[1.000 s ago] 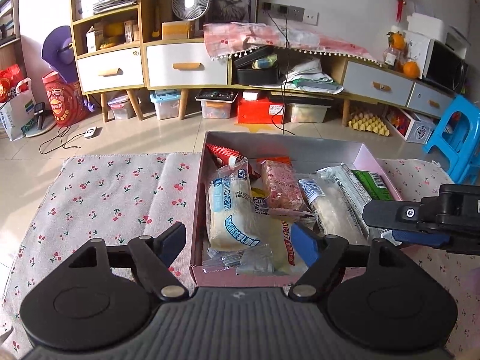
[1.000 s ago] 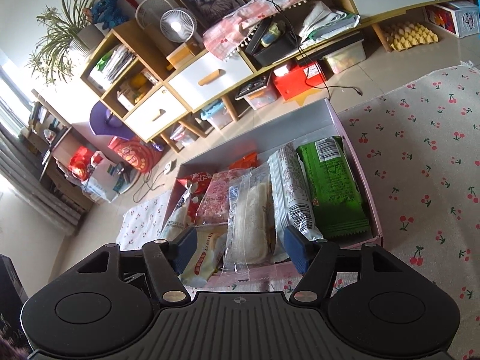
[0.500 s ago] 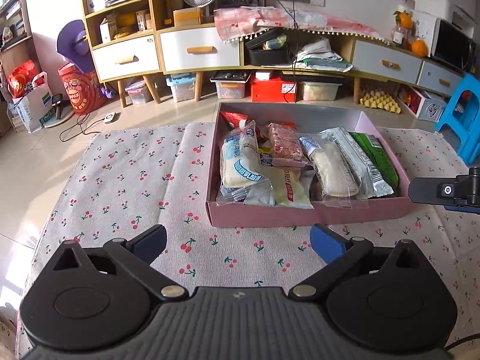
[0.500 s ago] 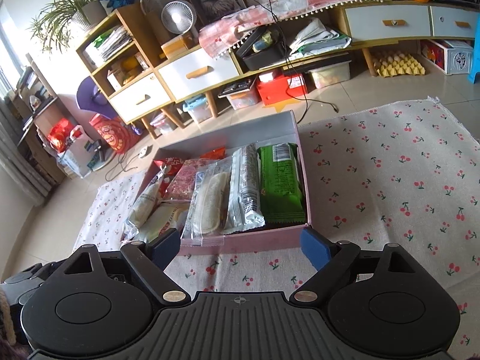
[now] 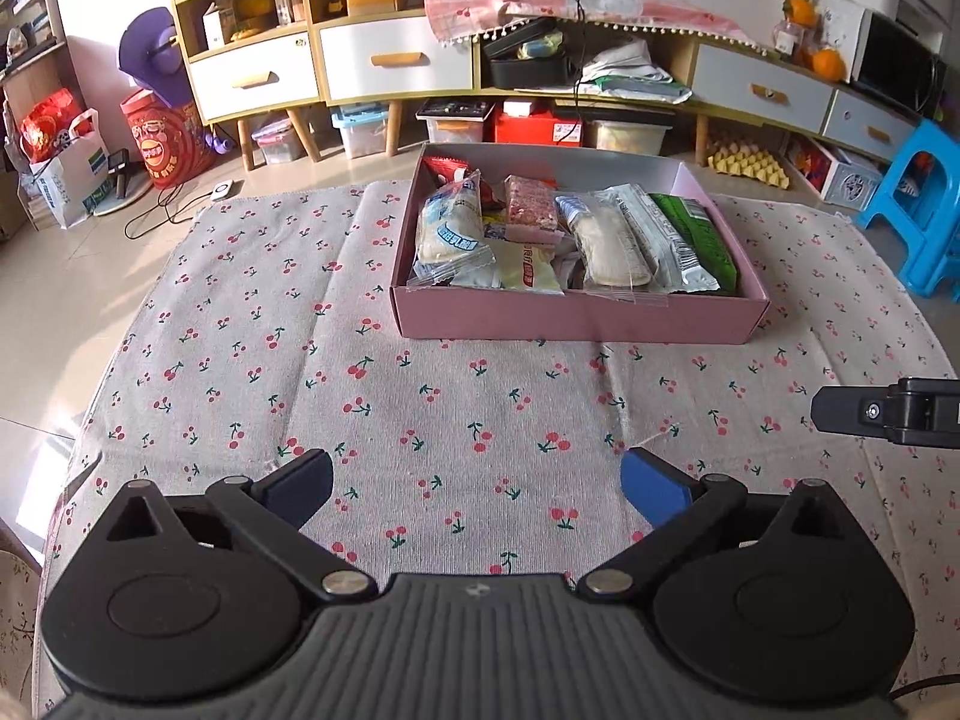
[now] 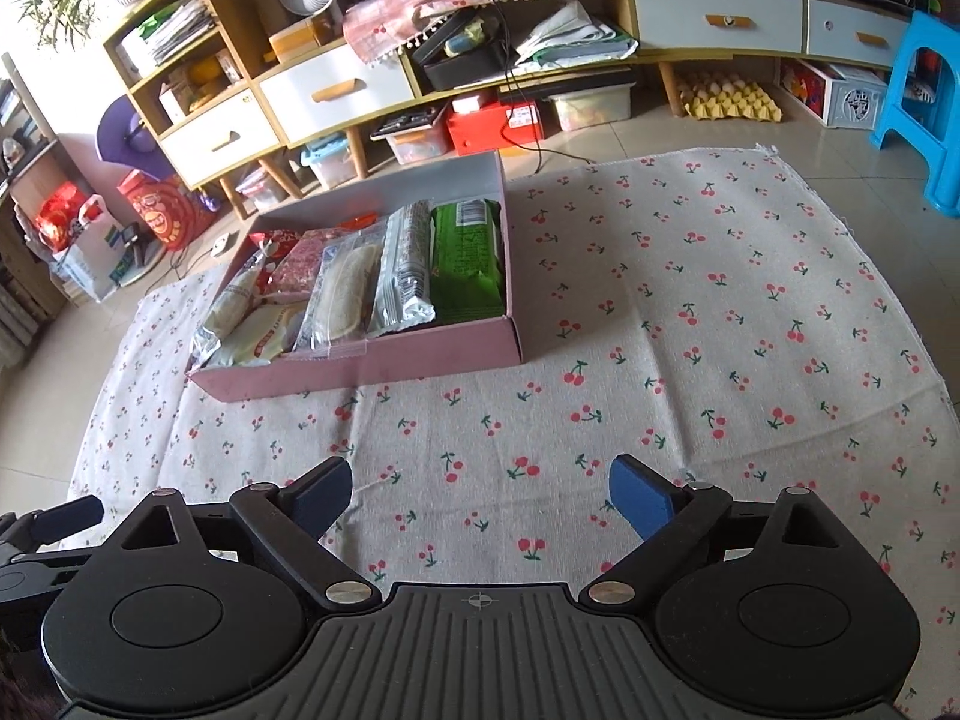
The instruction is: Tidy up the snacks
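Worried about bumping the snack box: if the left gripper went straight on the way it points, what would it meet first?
Most likely the bare cherry-print cloth ahead of the left gripper, short of the pink box. Depth is hard to judge.

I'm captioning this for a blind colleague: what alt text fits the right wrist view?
A pink box packed with wrapped snacks sits on a cherry-print cloth. In the foreground the right hand-held gripper is empty, its jaws opening over bare cloth short of the box. Shelves and drawers line the wall behind.
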Demonstrator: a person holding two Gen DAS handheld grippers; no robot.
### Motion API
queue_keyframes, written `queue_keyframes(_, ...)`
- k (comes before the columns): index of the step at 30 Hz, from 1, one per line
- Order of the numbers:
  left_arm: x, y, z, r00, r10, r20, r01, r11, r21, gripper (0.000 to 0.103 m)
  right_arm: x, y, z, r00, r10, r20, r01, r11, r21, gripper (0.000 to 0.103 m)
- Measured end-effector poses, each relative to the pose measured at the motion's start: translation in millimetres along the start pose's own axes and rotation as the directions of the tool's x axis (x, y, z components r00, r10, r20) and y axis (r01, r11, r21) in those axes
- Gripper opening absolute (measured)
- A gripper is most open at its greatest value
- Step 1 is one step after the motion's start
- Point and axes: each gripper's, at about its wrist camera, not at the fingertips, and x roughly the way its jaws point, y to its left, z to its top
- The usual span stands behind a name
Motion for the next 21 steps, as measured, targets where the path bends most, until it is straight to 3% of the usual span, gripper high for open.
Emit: queue_keyframes(21, 0.6, -3.9, -4.4, 0.999, 0.041, -0.033, -0.043, 0.998, -0.053, 0.102, -4.5, 25.0, -16.6, 0.998, -0.009, -0.058, 0.001, 0.992, -0.126, 0.095)
